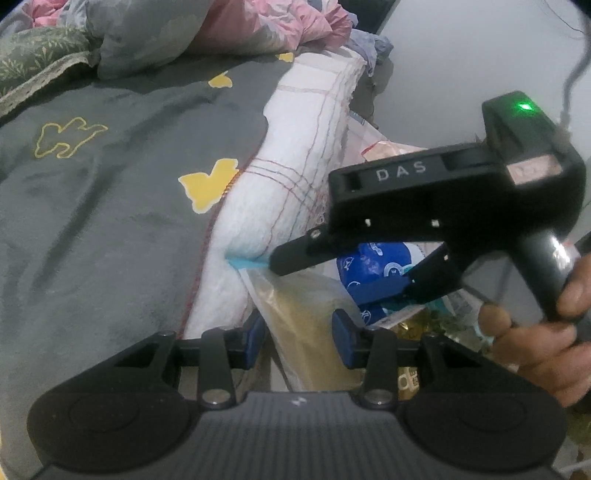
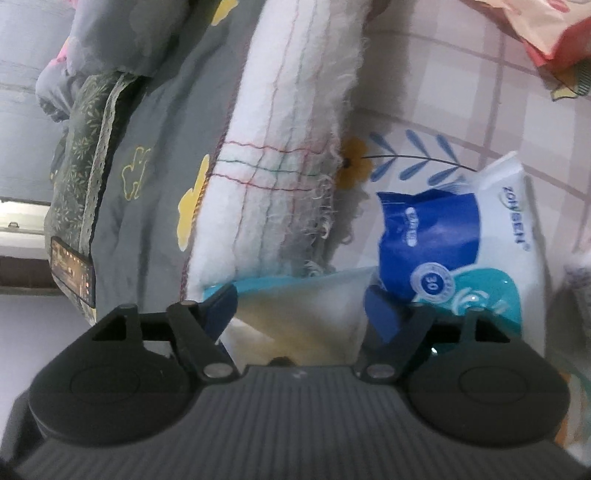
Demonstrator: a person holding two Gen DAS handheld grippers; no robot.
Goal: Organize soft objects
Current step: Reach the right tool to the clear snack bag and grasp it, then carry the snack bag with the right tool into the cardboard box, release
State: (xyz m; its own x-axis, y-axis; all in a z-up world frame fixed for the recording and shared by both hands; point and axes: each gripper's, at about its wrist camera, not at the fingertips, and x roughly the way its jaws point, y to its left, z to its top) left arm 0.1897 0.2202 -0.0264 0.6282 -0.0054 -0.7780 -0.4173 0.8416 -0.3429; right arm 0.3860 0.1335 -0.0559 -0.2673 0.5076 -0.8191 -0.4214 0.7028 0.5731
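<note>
A clear zip pouch with a teal top edge [image 1: 306,325] lies beside a folded white blanket with red stitched lines [image 1: 288,192]. My left gripper [image 1: 299,343] is open with its blue pads on either side of the pouch. My right gripper [image 1: 332,273] is open above the pouch, one finger near the teal edge. In the right wrist view the right gripper [image 2: 301,306] straddles the pouch [image 2: 306,310], with the white blanket [image 2: 280,155] ahead. A blue and white wipes pack [image 2: 454,240] lies to its right, also seen in the left wrist view [image 1: 373,266].
A grey quilt with yellow shapes [image 1: 110,184] covers the bed on the left. Pink and grey bedding [image 1: 229,26] is piled at the back. A green patterned pillow [image 2: 85,147] lies by the quilt. A checked sheet with a flower print [image 2: 424,110] lies under the packs.
</note>
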